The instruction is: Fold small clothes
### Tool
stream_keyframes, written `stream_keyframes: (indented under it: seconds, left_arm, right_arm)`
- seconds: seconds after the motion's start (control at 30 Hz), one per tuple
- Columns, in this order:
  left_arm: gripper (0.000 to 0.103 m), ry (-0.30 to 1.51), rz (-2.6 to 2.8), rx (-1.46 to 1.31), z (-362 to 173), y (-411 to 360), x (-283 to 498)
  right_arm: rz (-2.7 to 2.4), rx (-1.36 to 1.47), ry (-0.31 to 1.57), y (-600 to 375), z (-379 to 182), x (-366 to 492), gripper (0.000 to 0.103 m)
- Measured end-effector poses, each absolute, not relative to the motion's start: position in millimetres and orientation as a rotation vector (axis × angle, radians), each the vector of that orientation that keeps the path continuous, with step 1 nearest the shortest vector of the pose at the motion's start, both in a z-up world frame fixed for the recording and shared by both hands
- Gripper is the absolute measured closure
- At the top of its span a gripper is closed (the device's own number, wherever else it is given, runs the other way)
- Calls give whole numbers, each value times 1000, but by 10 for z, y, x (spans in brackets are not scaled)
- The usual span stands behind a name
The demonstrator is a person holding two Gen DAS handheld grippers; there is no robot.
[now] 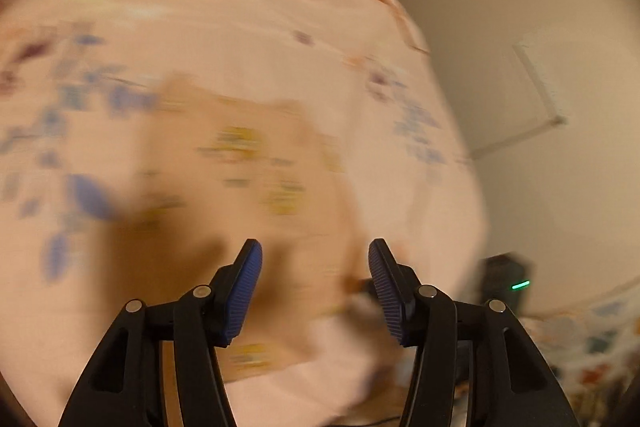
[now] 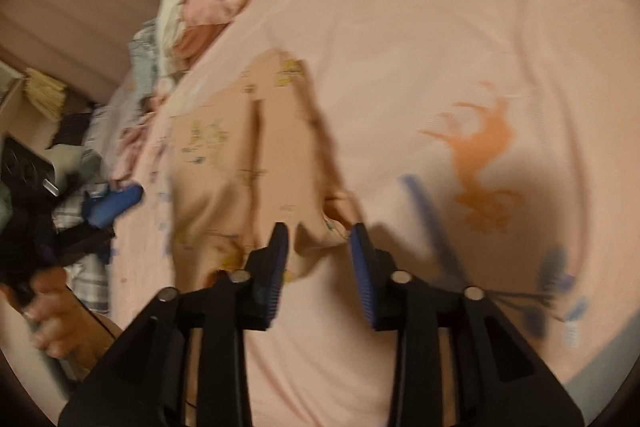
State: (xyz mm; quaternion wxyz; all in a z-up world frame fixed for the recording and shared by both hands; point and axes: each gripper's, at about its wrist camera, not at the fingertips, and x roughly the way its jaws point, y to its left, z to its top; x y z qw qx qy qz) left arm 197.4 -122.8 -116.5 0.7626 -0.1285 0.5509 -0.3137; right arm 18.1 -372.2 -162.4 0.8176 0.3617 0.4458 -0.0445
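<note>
Peach cotton, basically: the little garment (image 2: pixel 256 163) with the yellow flower print is lying on the pink bedsheet (image 2: pixel 440 47), left of the orange deer print (image 2: pixel 480 163), and it looks folded lengthwise already, with a crease running down it. Both tools are off it. The right gripper (image 2: pixel 319 247) has its jaws parted with nothing pinched, hovering just over the garment's near hem (image 2: pixel 316 239), which is bunched up a bit. The left gripper (image 1: pixel 315 275) is spread too, nothing between the pads, though that view is pretty blurry. Its blue tips (image 2: pixel 116 203) show at the garment's far-left side. The unfolded pile (image 2: pixel 192 7) is beyond it. My guess for the next bit: flatten that rumpled hem first, then pinch the 2 near corners evenly so the fold lands square.
</note>
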Motion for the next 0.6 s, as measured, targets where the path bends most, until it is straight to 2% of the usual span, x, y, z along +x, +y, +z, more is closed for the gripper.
stream_keyframes:
  seconds: [0.17, 0.23, 0.4, 0.6]
  left_arm:
    - [50, 1172, -580, -245, -1317, -844, 1753]
    - [49, 1164, -541, -228, -1365, -707, 1686]
    - [49, 1197, -489, -228, -1556, -578, 1606]
    - [49, 1279, -480, -280, -1767, -525, 1611]
  right_arm:
    - [34, 777, 943, -3596, -1487, 588, 60]
    - [81, 756, 966, -3542, -1461, 759, 57]
    - [46, 718, 1121, -3445, -1758, 1095, 55]
    - [143, 927, 1037, -3491, -1944, 1077, 55]
